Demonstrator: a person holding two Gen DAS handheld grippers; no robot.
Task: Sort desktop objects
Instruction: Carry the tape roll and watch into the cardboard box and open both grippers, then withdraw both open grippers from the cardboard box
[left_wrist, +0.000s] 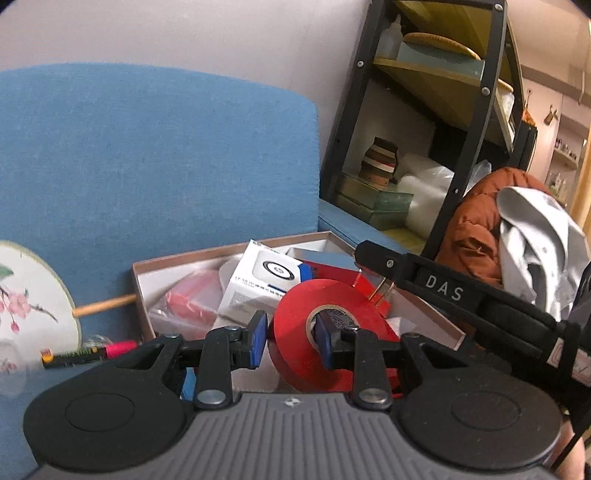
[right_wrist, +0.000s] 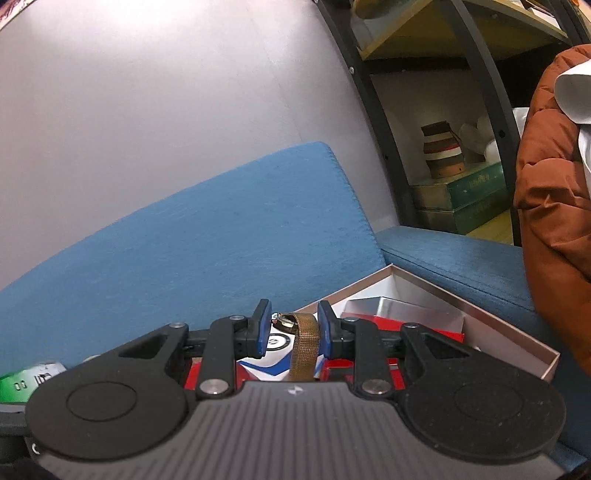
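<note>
Holding the red tape roll (left_wrist: 325, 332) in the left gripper (left_wrist: 290, 339), one finger outside the rim, the other in the core, narrowly parted and clamping the wall; roll is sitting over the near edge of the cardboard box (left_wrist: 424, 306). Right gripper (right_wrist: 294, 330) is hovering over the box, fingers part-closed with a gold mesh watch strap (right_wrist: 304, 343) hanging between them; firm pinch unclear. Tape looks light, rigid and easy. Strap looks floppy and slippery, so gripping near the clasp looks safer.
</note>
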